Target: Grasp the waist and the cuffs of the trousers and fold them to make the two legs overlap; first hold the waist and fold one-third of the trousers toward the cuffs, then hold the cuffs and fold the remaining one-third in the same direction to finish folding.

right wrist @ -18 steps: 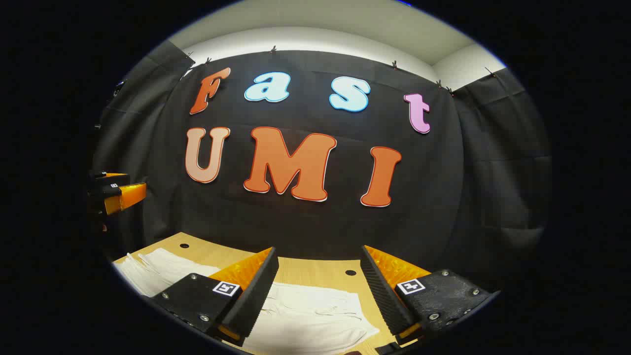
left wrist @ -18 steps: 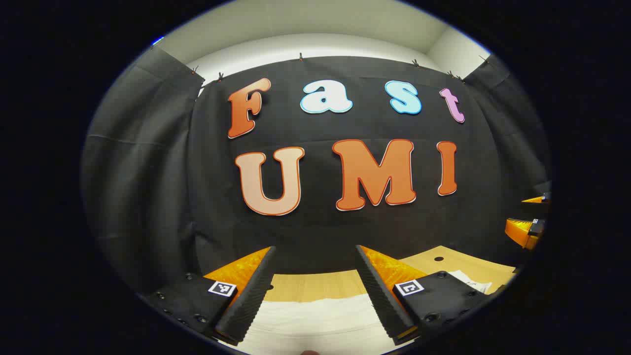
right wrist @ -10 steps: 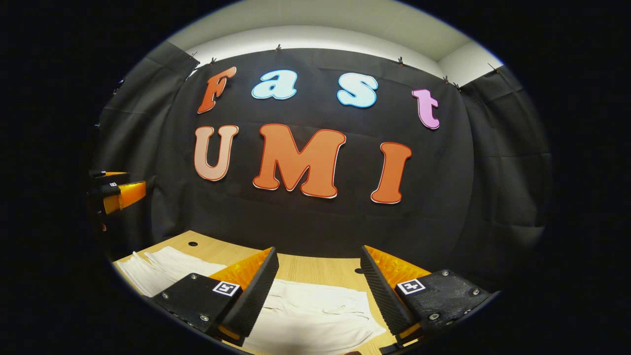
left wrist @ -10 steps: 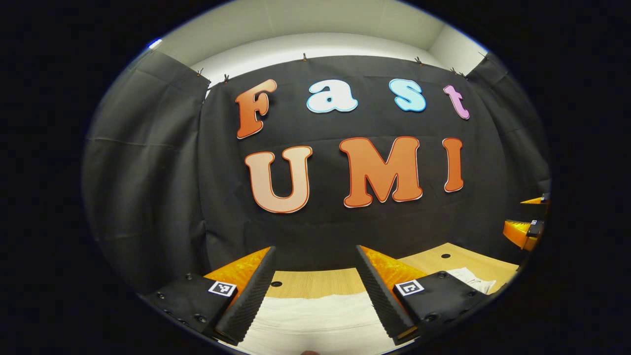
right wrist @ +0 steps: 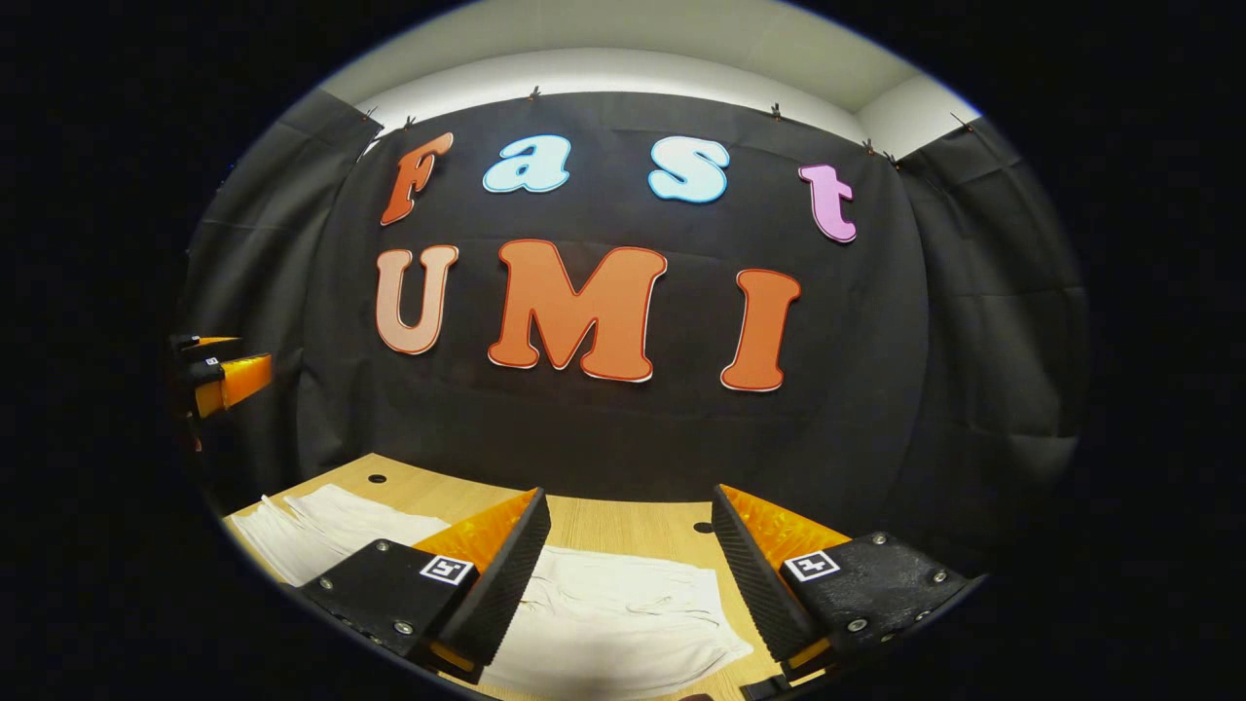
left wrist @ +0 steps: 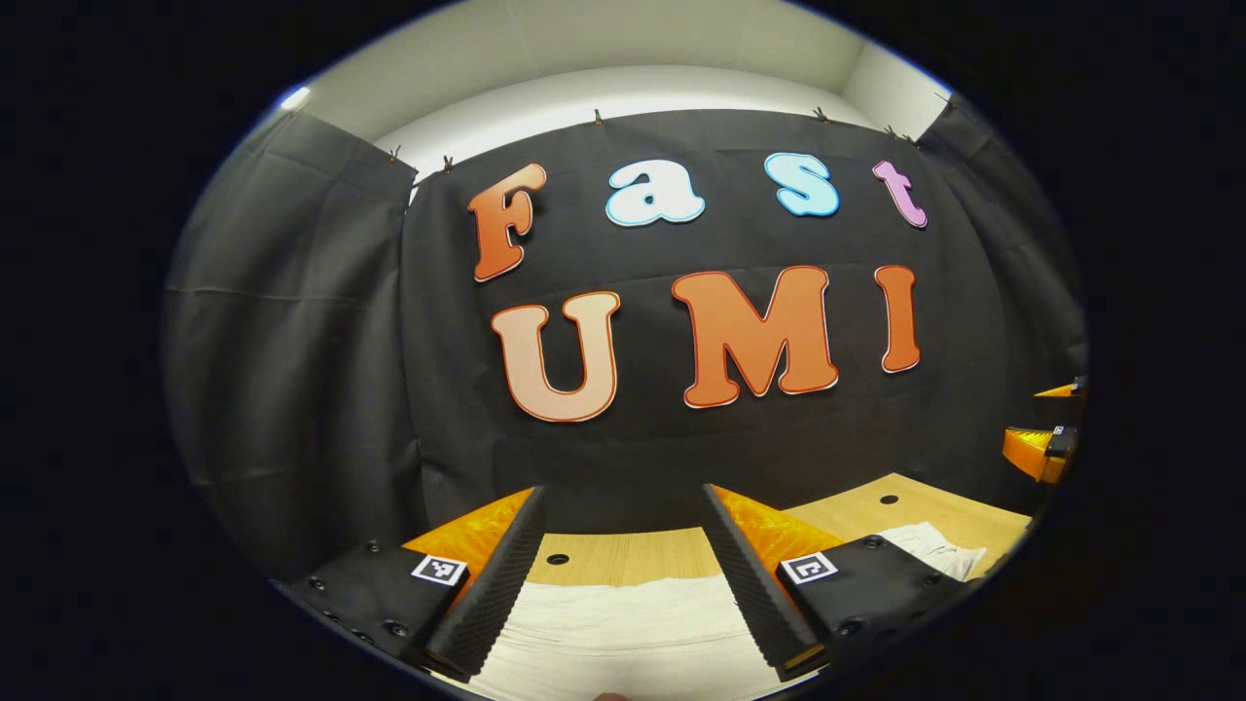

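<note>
In the left gripper view the left gripper (left wrist: pixel 621 574), jaws wide and empty, now shows more of the white trousers (left wrist: pixel 623 623) on the counter (left wrist: pixel 623 557), while the right gripper view shows the right gripper (right wrist: pixel 628 579), likewise wide and empty, tipped slightly lower over the trousers (right wrist: pixel 613 623).

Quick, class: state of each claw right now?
Left claw: open, holding nothing, above the white trousers.
Right claw: open, holding nothing, above the trousers.
</note>
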The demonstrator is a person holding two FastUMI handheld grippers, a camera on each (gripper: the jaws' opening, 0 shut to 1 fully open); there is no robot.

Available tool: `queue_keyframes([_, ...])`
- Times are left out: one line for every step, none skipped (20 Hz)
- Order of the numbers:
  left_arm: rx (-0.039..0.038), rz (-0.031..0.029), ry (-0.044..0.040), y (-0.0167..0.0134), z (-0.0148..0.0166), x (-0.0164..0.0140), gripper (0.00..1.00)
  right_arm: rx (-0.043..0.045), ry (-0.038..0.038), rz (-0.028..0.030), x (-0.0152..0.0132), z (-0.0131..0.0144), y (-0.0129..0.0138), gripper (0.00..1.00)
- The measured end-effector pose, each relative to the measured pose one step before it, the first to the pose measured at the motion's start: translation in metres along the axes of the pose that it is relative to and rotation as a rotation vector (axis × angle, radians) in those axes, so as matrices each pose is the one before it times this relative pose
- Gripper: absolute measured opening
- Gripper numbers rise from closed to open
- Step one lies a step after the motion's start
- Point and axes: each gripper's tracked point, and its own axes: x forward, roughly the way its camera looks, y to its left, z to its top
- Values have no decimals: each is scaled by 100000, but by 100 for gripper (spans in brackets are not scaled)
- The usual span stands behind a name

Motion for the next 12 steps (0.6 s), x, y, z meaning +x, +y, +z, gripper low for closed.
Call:
queue_keyframes([185, 116, 204, -109, -135, -326, 100, 122, 172, 247, -107, -100, -104, 100])
queue_keyframes([127, 83, 484, -179, -53, -211, 100, -21, 299, 359, -127, -125, -56, 100])
queue_keyframes([55, 222, 836, -206, -364, -179, 100, -17, 510, 314, -46, -300, -112, 100])
queue_keyframes([-39, 456, 1314, 56, -297, -238, 100, 140, 366, 820, -226, -250, -27, 100])
queue_keyframes([-580, 578, 1852, 198, -563, -239, 100, 50, 914, 278, -29, -401, -115, 100])
queue_keyframes([-1003, 865, 2921, 249, -675, -168, 100, 35, 1601, 31, -53, -553, -222, 100])
queue_keyframes([-1227, 1260, 2864, 385, -882, -188, 100, 402, 2039, -118, -58, -732, -409, 100])
queue_keyframes([-983, 1515, 2680, 566, -689, -215, 100, 1064, 1550, 211, -154, -585, -270, 100])
queue_keyframes([-641, 1777, 2750, 861, -772, -298, 100, 1332, 1133, 404, -79, -589, -223, 100])
queue_keyframes([-400, 1908, 2719, 701, -635, -294, 100, 1205, 2032, -101, -25, -668, -390, 100])
queue_keyframes([-362, 1656, 2559, 753, -786, -193, 100, 1126, 2344, -136, -27, -759, -447, 100])
queue_keyframes([-446, 1396, 2268, 721, -617, -275, 100, 535, 1588, 144, -31, -520, -291, 100])
